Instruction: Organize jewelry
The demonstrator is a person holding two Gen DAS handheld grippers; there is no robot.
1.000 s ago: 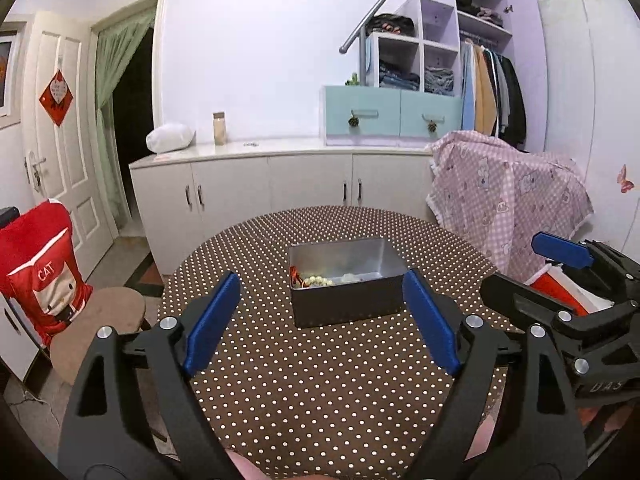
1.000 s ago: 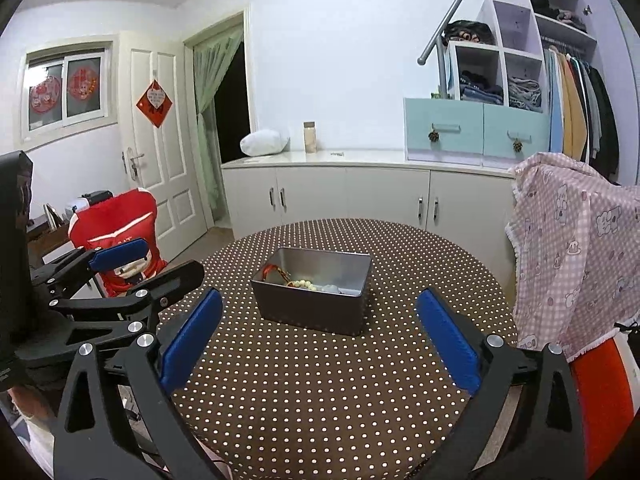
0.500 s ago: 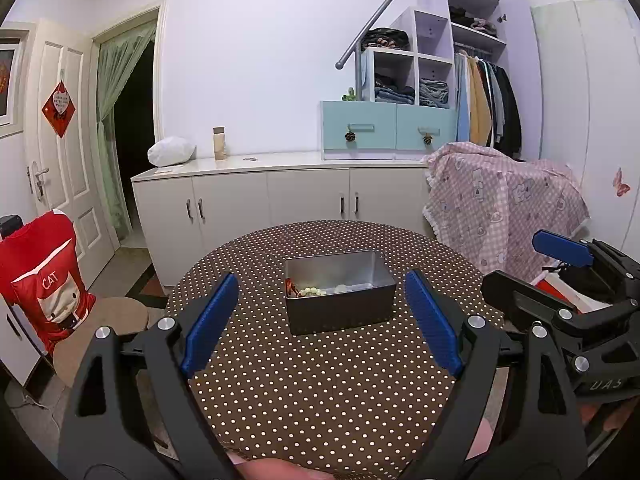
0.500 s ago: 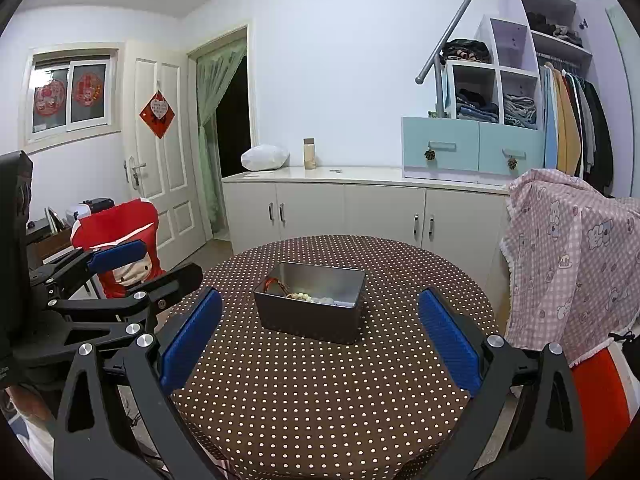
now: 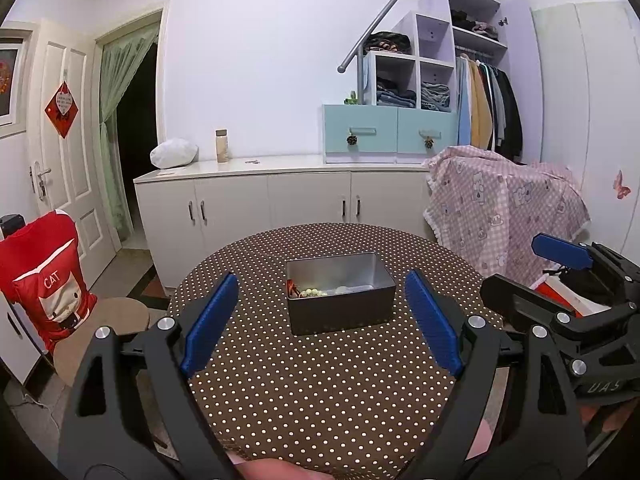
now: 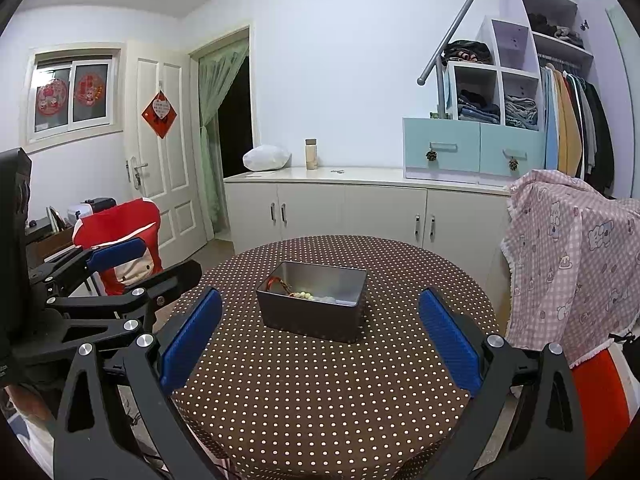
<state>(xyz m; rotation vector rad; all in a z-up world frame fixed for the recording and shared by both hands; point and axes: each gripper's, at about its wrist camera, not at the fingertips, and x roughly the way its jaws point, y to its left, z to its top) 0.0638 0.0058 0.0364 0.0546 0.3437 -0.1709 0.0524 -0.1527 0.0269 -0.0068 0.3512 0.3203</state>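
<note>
A grey metal box [image 5: 344,312] [image 6: 316,312] stands on the round polka-dot table [image 5: 320,380] [image 6: 320,380]. In it lie a pale bead bracelet [image 5: 312,292] [image 6: 302,294], a red cord piece [image 5: 292,289] [image 6: 276,282] and something whitish [image 5: 352,289]. My left gripper [image 5: 320,320] is open and empty, held back over the table's near edge. My right gripper [image 6: 320,336] is open and empty, also back from the box. Each gripper shows in the other's view, the right gripper in the left wrist view [image 5: 560,280] and the left gripper in the right wrist view [image 6: 132,276].
A chair with a red cover [image 5: 44,280] [image 6: 120,232] stands left of the table. A pink checked cloth [image 5: 504,208] [image 6: 572,256] drapes something at the right. White cabinets [image 5: 280,204] and a wardrobe line the far wall.
Both grippers have drawn back and risen away from the box, so the box looks smaller and more of the table shows. Both stay open.
</note>
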